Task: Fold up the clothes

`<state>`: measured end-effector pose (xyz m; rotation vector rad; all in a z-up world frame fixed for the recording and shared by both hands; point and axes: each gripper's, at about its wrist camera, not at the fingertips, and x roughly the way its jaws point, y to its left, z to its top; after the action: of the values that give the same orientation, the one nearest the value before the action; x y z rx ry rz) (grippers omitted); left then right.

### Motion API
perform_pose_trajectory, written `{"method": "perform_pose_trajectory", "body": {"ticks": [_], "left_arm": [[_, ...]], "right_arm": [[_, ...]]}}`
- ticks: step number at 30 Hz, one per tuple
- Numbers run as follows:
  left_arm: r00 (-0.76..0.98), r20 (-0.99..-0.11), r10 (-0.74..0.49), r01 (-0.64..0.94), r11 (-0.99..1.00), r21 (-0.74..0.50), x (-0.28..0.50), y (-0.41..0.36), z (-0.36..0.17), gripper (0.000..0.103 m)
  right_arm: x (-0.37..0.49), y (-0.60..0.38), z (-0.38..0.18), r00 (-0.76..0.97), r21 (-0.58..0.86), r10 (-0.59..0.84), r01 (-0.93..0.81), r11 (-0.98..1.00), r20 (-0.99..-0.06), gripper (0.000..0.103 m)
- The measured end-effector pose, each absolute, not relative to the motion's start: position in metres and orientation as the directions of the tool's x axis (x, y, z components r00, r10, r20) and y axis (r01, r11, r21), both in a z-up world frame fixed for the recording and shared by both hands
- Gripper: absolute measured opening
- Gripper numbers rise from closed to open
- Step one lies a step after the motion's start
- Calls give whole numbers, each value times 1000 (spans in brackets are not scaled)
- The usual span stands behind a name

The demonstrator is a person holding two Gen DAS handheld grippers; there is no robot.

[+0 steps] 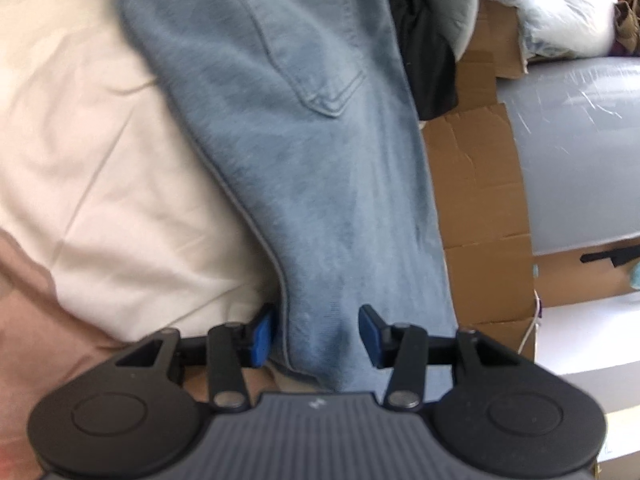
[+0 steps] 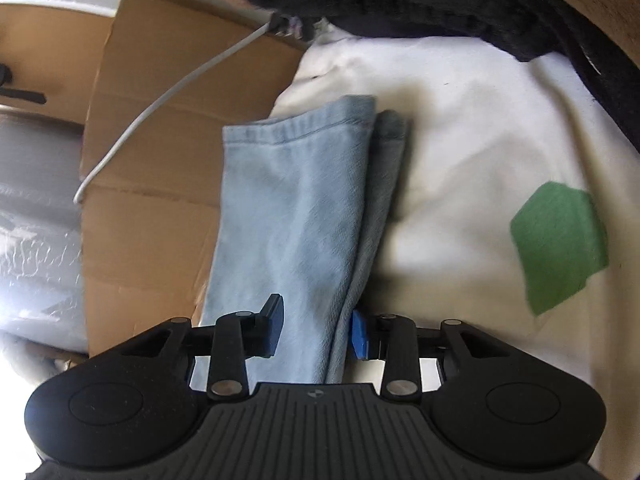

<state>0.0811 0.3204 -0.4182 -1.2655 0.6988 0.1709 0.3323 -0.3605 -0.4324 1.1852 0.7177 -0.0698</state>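
The light-blue jeans [image 1: 304, 168] are lying across the cream bedsheet [image 1: 100, 168], beside the cardboard [image 1: 476, 208], with the left claw [image 1: 316, 332] and right claw [image 2: 316, 330] each straddling denim half-open, gripping nothing firmly, so closing squarely on both layers together seems wise.

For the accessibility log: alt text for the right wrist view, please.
The right gripper straddles a light blue trouser leg, hem end away from the camera, lying on a white sheet. Cardboard and a white cable sit left.
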Motion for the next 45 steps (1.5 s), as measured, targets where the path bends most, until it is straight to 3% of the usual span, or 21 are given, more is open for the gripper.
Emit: {"method": "perform_pose_trajectory", "body": {"ticks": [6,12,16,17,18,19,32,45], "left_arm": [[797,-554,-240,-478,308,-822,94,317,-425,47],[796,-534,-284,-461,285,-840,93,314,-425,47],[797,-532,-285,-464,275,-842,92,313,-426,45],[793,-538,-286,-469,277,-839,93,313,-426,43],[789,-544,-287,-474,278,-835,93,313,-425,33],[784,-549,-289,-480,280,-832,94,312,-425,27],[714,-603,-355,-497,349,-794,96,323,-381,20],[568,-760,-315,-537,558,-633,64,317,-328,20]], "right_arm": [[349,-370,-431,800,819,268,417,394,-537,39],[350,-385,-426,834,819,132,475,322,-536,39],[358,-387,-423,821,797,136,477,371,-555,36],[361,-387,-420,814,788,144,477,388,-563,28],[363,-388,-418,806,783,153,480,397,-571,10],[365,-388,-415,799,777,161,482,405,-580,6],[351,-379,-334,798,727,134,448,519,-588,6],[233,-412,-294,752,687,132,496,530,-645,6]]}}
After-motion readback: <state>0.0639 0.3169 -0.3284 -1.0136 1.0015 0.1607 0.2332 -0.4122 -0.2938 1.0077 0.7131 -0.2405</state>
